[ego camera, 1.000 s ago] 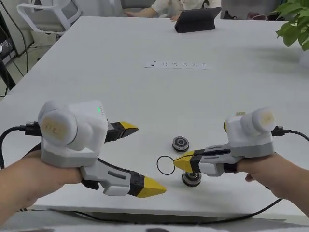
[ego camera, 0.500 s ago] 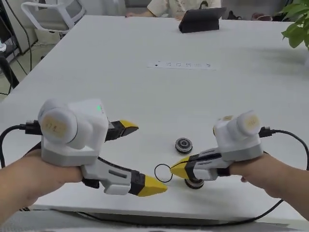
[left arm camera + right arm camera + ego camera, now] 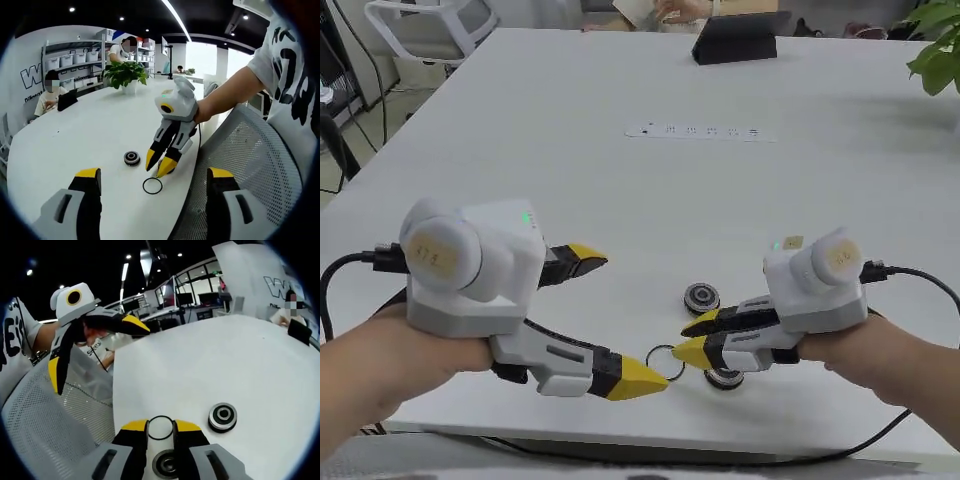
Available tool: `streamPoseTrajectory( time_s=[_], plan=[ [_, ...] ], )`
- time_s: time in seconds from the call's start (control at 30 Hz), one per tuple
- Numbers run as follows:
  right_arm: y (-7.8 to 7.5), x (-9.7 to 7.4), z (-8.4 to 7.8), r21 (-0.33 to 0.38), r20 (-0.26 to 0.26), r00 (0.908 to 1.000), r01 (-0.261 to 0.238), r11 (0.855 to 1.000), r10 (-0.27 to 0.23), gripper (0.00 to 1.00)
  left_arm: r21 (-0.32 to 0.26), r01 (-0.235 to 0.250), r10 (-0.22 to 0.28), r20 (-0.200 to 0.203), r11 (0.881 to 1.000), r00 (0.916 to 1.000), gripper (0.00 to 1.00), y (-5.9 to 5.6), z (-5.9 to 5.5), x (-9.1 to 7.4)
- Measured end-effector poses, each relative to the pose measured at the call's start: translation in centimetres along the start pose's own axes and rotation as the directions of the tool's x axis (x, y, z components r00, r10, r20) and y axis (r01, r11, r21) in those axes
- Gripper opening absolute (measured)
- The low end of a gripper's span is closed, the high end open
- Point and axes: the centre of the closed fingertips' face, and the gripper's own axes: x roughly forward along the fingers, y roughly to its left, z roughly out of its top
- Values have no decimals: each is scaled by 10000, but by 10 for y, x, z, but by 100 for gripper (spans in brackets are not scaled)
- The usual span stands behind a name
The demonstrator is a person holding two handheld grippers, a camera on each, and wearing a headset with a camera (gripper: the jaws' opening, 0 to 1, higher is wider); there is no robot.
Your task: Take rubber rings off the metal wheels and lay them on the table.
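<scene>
The right gripper (image 3: 690, 338) holds its jaws a narrow gap apart and clamps nothing. The rubber ring (image 3: 161, 439) lies flat and loose on the table (image 3: 620, 180) just ahead of its tips, hole upward, and one metal wheel (image 3: 165, 465) lies flat between the jaws farther back, contact unclear. The left gripper (image 3: 97, 355), opposite, gapes wide and empty, one tip near the ring. Half a second ago the right jaws looked closed; now they have parted.

I have the left gripper (image 3: 613, 320) low at my near left, its fingers (image 3: 638, 377) spread wide apart. The right gripper (image 3: 695, 338) points leftward toward it, tips tilted down and only narrowly parted. My left hand (image 3: 390, 365) and right hand (image 3: 865, 350) clasp the handles.
</scene>
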Motion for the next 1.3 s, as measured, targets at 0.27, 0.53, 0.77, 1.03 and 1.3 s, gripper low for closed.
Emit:
streamPoseTrajectory(
  time_s=[0.27, 0.53, 0.77, 1.03, 1.3],
  plan=[
    [-1, -10, 0, -131, 276, 9994, 220, 9997, -217, 22, -1, 73, -73, -59, 10000, 10000, 84, -2, -1, 3],
    [-4, -25, 1, -3, 674, 9963, 527, 9986, -525, 24, 11, 153, -153, -66, 9999, 9999, 83, 0, 3, 8],
    [-7, -36, 1, 218, 1011, 9918, 764, 9968, -783, 25, 108, 281, -280, -69, 9995, 9996, 80, -1, 6, 14],
    [-7, -44, 0, 236, 1182, 9885, 924, 9954, -945, 26, 134, 398, -398, 42, 9991, 9992, 78, 3, 15, 22],
    [-9, -54, -2, 267, 1399, 9838, 1096, 9936, -1123, 27, 240, 442, -443, 14, 9987, 9990, 76, 4, 18, 30]
  ],
)
